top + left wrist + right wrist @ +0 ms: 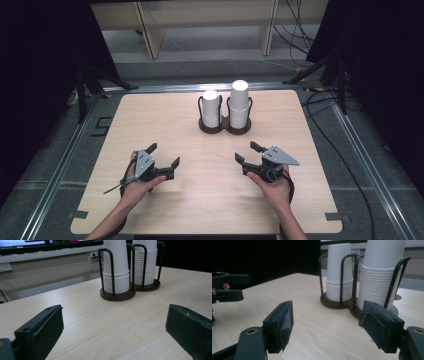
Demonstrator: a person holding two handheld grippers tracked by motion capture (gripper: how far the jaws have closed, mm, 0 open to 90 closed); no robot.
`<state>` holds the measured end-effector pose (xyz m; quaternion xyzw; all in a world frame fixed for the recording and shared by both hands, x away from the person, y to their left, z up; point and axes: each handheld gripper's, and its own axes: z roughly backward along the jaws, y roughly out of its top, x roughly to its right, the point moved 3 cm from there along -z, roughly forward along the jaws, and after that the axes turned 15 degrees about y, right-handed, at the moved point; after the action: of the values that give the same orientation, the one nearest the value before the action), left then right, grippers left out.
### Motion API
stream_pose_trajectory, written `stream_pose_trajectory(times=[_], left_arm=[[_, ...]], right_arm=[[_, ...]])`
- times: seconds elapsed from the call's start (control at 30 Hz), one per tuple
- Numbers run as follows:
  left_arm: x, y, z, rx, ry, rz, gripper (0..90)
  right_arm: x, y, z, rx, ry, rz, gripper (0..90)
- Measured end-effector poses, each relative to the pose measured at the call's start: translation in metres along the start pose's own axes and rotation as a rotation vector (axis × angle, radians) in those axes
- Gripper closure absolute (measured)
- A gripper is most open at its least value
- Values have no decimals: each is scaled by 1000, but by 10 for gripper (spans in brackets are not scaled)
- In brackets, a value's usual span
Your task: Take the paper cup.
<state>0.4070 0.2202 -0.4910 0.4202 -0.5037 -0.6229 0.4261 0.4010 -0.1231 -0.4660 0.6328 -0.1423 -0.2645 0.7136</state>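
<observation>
Both grippers, left (165, 156) and right (247, 152), fingers wide open, empty, low over table (165, 125) | cup stacks (239, 102) in holder (225, 127) far-centre, untouched | step: likely pre-reach | next: advance, close on a cup

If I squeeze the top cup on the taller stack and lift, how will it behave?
The taller stack looks like thin white paper cups, so the top one is probably light and may dent under hard squeezing. Nested tightly, it might drag neighbours up. The wire holder should resist tipping.
</observation>
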Motion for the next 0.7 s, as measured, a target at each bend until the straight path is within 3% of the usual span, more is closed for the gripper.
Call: stream_pose_trajectory(times=[0.07,0.17,0.37,0.4,0.47,0.53,0.7], left_arm=[[4,4,-10,-10,-12,-16,10],[6,9,-22,-8,-15,-29,15],[10,13,-44,-17,-25,-23,27],[12,14,-54,-21,-30,-25,41],[13,14,-58,-24,-28,-31,41],[15,17,-69,-28,-29,-31,42],[19,21,-83,-37,-30,-26,42]], right_arm=[[-2,4,-3,10,9,7,269],[0,8,-5,12,-13,16,271],[3,19,-14,20,-22,22,279],[5,25,-20,25,6,26,282],[7,28,-21,24,-19,50,287],[9,36,-28,40,5,51,288],[13,44,-38,19,-6,49,288]])
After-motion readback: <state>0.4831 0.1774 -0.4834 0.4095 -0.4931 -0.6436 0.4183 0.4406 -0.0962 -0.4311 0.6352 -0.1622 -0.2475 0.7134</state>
